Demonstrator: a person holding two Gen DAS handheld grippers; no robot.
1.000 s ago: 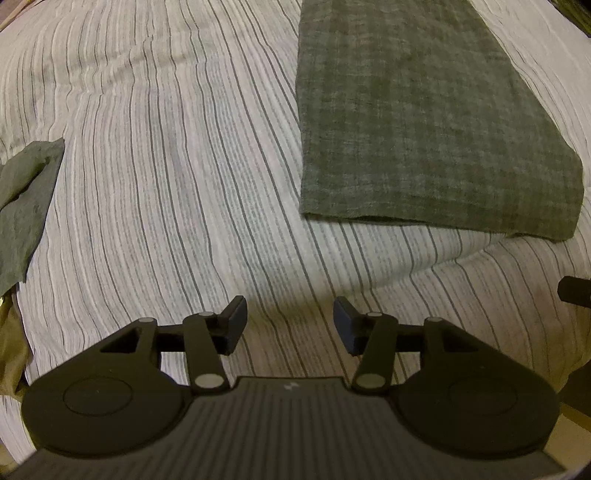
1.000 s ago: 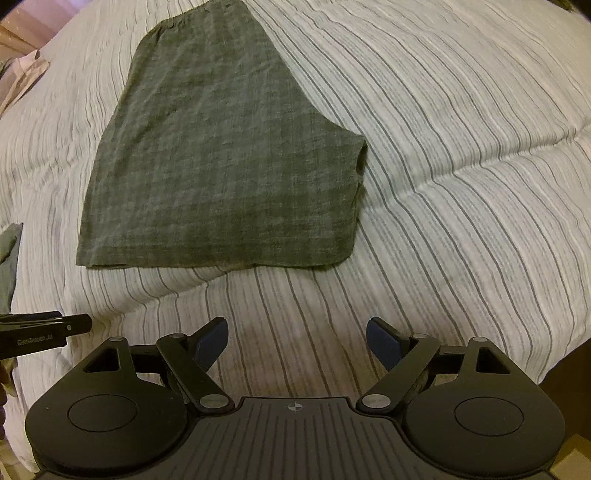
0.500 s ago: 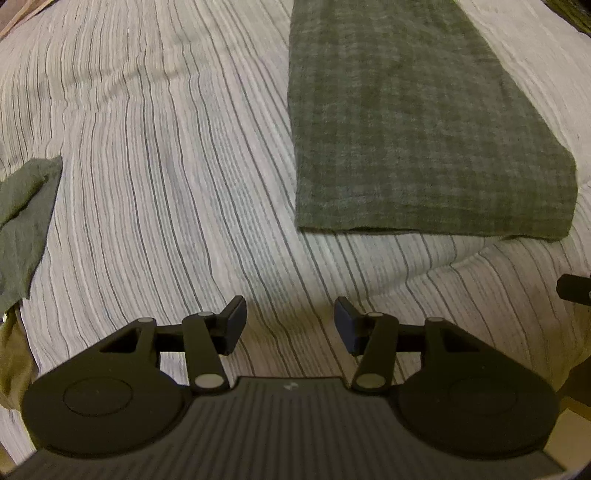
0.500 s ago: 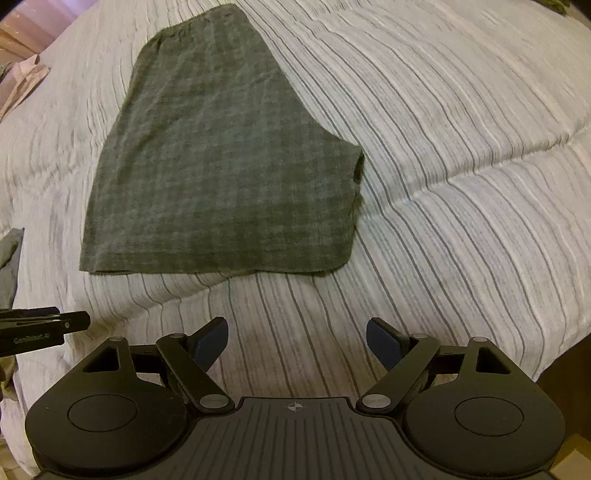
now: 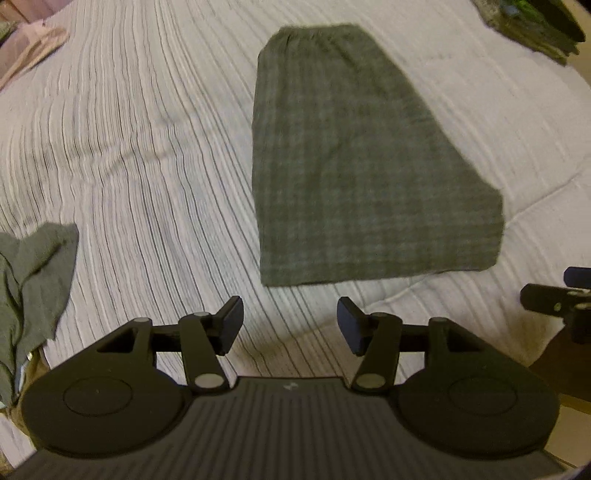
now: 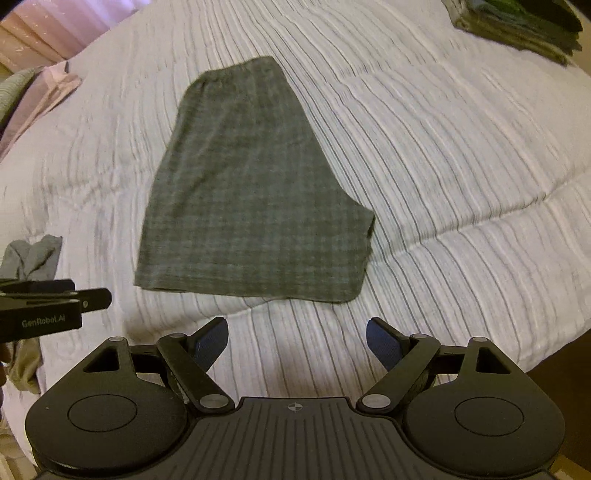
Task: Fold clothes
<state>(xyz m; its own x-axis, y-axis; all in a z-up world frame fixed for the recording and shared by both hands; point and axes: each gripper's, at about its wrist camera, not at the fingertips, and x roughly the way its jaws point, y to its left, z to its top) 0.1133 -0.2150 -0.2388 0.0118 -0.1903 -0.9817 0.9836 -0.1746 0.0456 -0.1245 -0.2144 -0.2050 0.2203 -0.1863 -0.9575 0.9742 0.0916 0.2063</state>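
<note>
A pair of grey-green checked shorts, folded in half lengthwise, lies flat on the striped white bedspread. My left gripper hovers above the bed just short of the shorts' hem, its jaws opening with nothing between them. My right gripper hangs open and empty, also short of the hem, nearer the shorts' right corner. Each gripper shows at the edge of the other's view.
A crumpled grey-green garment lies at the bed's left edge. Pink cloth sits at the far left. A stack of folded dark clothes rests at the far right corner. The bed's near edge runs just below the grippers.
Both grippers have risen away from the bed, so the shorts look smaller and their whole outline with the waistband is now in view. The left jaws have spread slightly wider.
</note>
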